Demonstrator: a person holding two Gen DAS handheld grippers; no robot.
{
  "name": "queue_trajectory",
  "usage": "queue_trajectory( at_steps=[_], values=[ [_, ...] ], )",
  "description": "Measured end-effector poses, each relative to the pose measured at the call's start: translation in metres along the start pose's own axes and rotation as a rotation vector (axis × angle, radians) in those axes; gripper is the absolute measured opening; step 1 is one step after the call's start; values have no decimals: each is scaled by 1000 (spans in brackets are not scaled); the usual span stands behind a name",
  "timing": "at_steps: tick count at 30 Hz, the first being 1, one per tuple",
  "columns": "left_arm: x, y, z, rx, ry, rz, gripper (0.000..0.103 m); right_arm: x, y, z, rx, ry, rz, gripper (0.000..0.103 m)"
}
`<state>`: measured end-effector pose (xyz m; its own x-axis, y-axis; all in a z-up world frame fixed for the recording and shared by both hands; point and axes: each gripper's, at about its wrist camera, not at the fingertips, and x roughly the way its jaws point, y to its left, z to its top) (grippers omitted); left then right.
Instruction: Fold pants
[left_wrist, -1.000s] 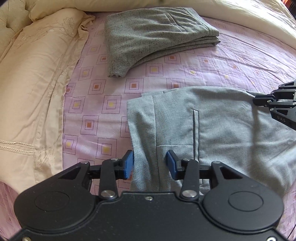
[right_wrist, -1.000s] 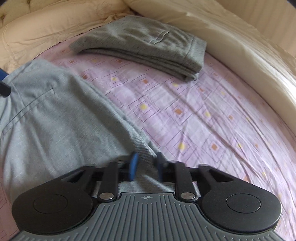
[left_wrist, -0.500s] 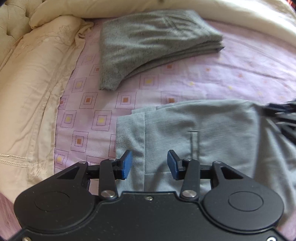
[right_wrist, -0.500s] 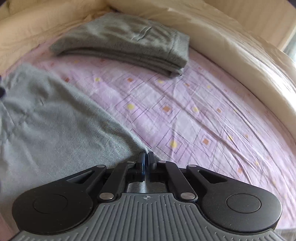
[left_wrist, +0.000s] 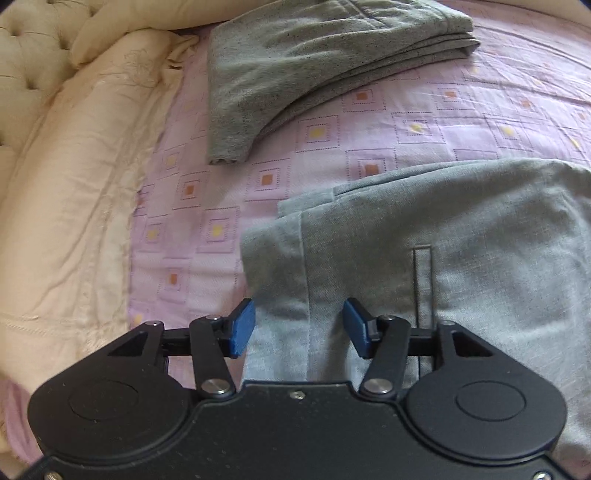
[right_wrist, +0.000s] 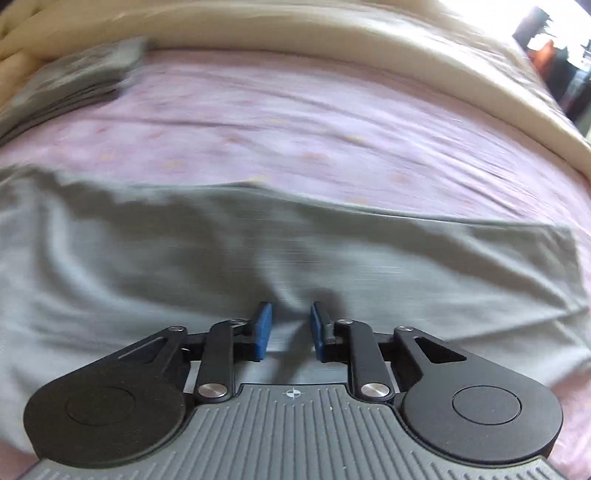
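A pair of light grey-blue pants (left_wrist: 461, 266) lies spread on a bed covered with a pink sheet printed with squares (left_wrist: 369, 122). In the left wrist view the pants fill the lower right of the frame, waistband end toward the left, with a narrow welt pocket slit (left_wrist: 422, 280) running vertically at centre right. The left gripper (left_wrist: 298, 328) sits at the bottom centre, its blue pads (left_wrist: 242, 328) spread wide apart on either side of the waistband seam, gripping nothing. At the top centre a second pair of darker speckled grey pants (left_wrist: 314, 55) rests folded on the sheet, well apart from the first. Cream bedding (left_wrist: 62, 177) bunches along the left edge. The right wrist view is motion-blurred: the light pants (right_wrist: 258, 251) stretch across the middle of the frame, and the right gripper (right_wrist: 291, 328) at bottom centre has its blue pads (right_wrist: 263, 328) parted over the cloth, released. The folded dark pants (right_wrist: 74, 77) appear as a smear in the upper left.
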<state>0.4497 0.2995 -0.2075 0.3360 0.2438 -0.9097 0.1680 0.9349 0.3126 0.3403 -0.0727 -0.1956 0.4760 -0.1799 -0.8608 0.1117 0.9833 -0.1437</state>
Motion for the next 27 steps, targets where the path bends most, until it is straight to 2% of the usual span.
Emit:
queue_trajectory(
  at_steps=[2, 4, 5, 7, 9, 12, 13, 19, 21, 24, 27],
  values=[
    [-20, -9, -3, -40, -17, 31, 57, 3, -30, -3, 54, -3, -60, 23],
    [-48, -27, -10, -81, -49, 23, 57, 2, -50, -4, 90, 12, -115, 23],
    [-60, -38, -13, -89, -59, 10, 57, -3, -58, -7, 86, -3, -111, 23],
    [-85, -75, -22, -85, -67, -33, 57, -15, -64, -19, 57, -51, -27, 23],
    [-104, -116, -29, -61, -63, -88, 58, -16, -64, -31, -26, -40, 43, 23],
    [-123, -180, -34, 19, -70, -121, 60, -12, -83, -54, -105, -26, 49, 28],
    [-128, -199, -36, 43, -74, -117, 60, -13, -95, -61, -77, -45, 70, 32],
    [-133, -282, -30, 136, -8, -130, 60, -28, -163, -73, 43, 13, 127, 32],
    [-123, -301, -31, 174, 46, -99, 59, -43, -193, -75, 139, -56, 137, 32],
    [-115, -306, -28, 164, 62, -77, 59, -48, -246, -73, 310, -118, 88, 34],
    [-110, -294, -23, 86, 116, -122, 59, -40, -298, -77, 479, -115, 36, 34]
  ],
)
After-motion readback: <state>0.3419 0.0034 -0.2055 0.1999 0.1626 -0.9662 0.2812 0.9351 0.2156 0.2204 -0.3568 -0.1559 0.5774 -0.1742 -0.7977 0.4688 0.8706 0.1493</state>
